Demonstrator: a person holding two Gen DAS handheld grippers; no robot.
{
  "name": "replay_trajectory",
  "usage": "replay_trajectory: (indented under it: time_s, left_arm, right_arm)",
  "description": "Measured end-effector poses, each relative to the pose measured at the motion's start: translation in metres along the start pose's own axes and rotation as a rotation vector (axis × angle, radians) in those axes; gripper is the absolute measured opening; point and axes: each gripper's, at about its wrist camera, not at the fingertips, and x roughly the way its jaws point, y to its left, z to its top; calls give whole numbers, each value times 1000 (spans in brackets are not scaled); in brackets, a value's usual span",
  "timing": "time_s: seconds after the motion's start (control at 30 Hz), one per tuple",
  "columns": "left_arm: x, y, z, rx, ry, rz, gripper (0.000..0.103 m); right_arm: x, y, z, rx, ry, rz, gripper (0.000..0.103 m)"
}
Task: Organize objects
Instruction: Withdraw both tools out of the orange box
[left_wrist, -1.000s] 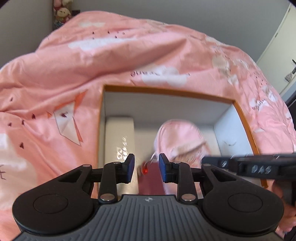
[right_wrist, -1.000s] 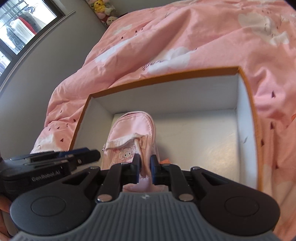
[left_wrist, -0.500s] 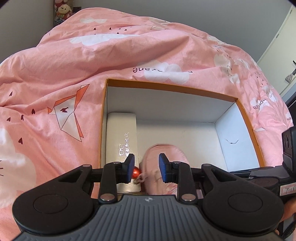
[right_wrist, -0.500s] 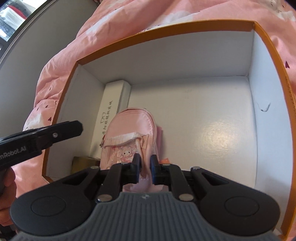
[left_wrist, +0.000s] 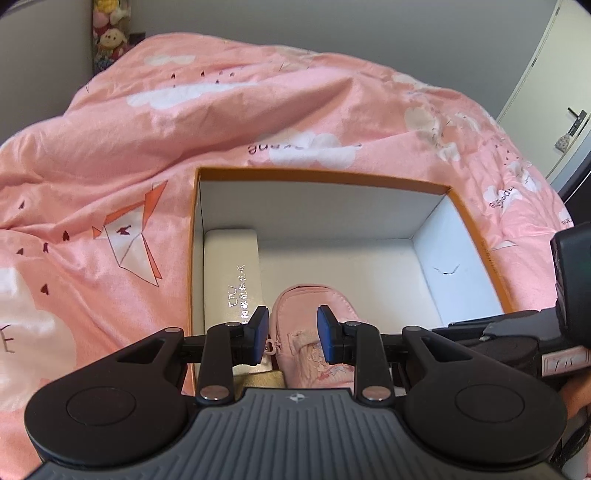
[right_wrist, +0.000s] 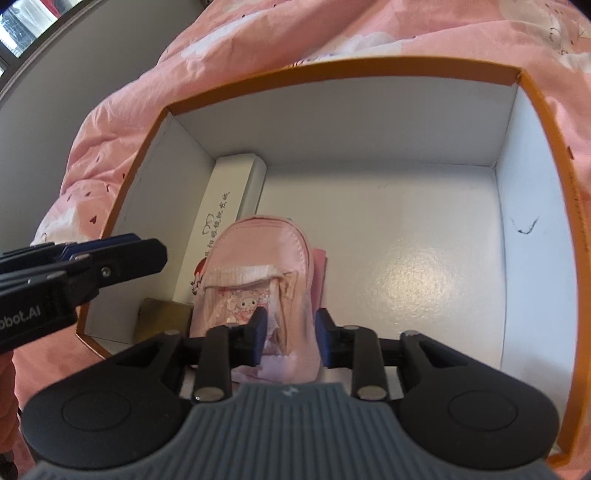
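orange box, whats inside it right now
Inside the orange box: a white case along one wall, a pink mini backpack, a tan item mostly hidden.

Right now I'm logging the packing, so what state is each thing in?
Orange box: lid off, on the pink duvet.
Pink mini backpack: lying flat in the box, zipped shut.
White case: closed, along the left wall, beside the backpack.
Right tool: jaws just opened, pads clear of the backpack.
Left tool: open, holding nothing, above the backpack.
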Motion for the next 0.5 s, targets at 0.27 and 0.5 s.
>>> replay_trajectory:
  time_s: [0.27, 0.5]
  left_arm:
    - [-41, -22, -24, 57, -62, -39, 31]
    - [-62, -31, -54, 63, -71, -93, 39]
  right_arm:
    - [-61, 12, -28, -37, -188, -12, 40]
    - [-105, 23, -71, -88, -302, -12, 40]
